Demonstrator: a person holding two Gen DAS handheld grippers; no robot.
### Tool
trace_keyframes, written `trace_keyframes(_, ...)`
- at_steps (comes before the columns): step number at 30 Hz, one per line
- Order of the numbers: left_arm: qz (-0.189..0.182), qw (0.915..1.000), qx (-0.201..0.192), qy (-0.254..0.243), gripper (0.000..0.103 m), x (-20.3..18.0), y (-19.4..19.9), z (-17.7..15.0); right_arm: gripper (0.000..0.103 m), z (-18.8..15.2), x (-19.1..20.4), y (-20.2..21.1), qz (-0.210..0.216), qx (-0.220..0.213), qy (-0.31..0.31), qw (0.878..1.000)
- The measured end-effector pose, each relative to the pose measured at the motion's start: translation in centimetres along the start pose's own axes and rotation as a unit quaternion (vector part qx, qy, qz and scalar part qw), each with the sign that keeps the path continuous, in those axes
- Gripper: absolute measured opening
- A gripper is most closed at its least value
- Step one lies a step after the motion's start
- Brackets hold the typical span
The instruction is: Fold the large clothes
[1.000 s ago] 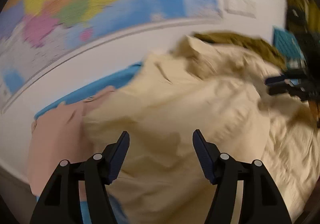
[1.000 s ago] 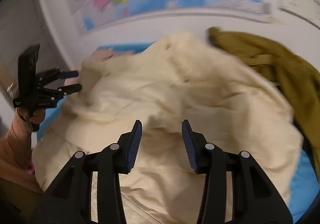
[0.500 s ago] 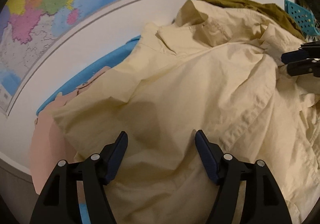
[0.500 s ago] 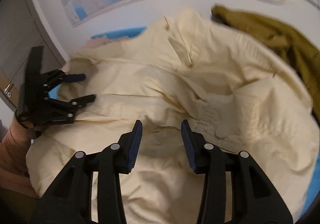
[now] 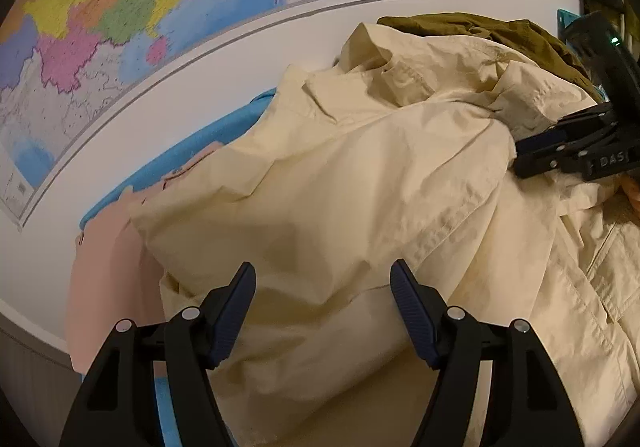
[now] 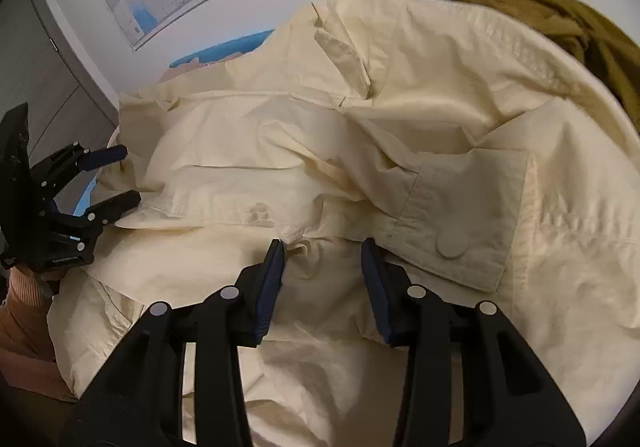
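The cream shirt (image 6: 360, 135) is lying rumpled over a blue surface (image 5: 192, 155) below a wall map (image 5: 160, 7), its collar (image 5: 372, 59) facing the wall and a buttoned cuff (image 6: 464, 223) lying on top. It is overlapping a pink garment (image 5: 108, 271) and an olive garment (image 6: 560, 27). The left gripper (image 5: 323, 283) and right gripper (image 6: 322, 259) are both hovering spread apart over the fabric, grasping nothing.
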State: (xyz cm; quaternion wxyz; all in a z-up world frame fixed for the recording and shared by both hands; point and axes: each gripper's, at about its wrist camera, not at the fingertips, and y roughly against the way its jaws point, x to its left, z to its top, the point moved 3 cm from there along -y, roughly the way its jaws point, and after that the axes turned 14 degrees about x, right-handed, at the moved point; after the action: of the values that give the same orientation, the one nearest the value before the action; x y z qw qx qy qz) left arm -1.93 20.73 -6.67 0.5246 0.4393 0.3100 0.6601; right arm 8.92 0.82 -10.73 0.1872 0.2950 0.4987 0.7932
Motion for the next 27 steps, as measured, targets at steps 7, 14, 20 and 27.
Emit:
trace_keyframes(7,0.002,0.9999,-0.008,0.009,0.068,0.2,1.4,-1.2,0.049,-1.7,1.1,4.2,0.015,-0.041,0.007,0.999)
trace_keyframes(14,-0.015,0.9993,-0.024,0.025,0.072,0.4,3.5,-3.1,0.056,-4.7,1.9,8.9,0.036,-0.086,0.006,0.996)
trace_keyframes(20,-0.028,0.9988,-0.032,0.024,0.073,-0.3,4.7,-5.1,0.057,-7.3,2.1,9.9,0.016,-0.086,0.008,0.996)
trace_keyframes(27,-0.032,0.9984,0.003,0.048,0.077,0.3,2.8,-7.2,0.057,-8.9,-2.9,5.8,-0.024,-0.026,-0.067,0.997)
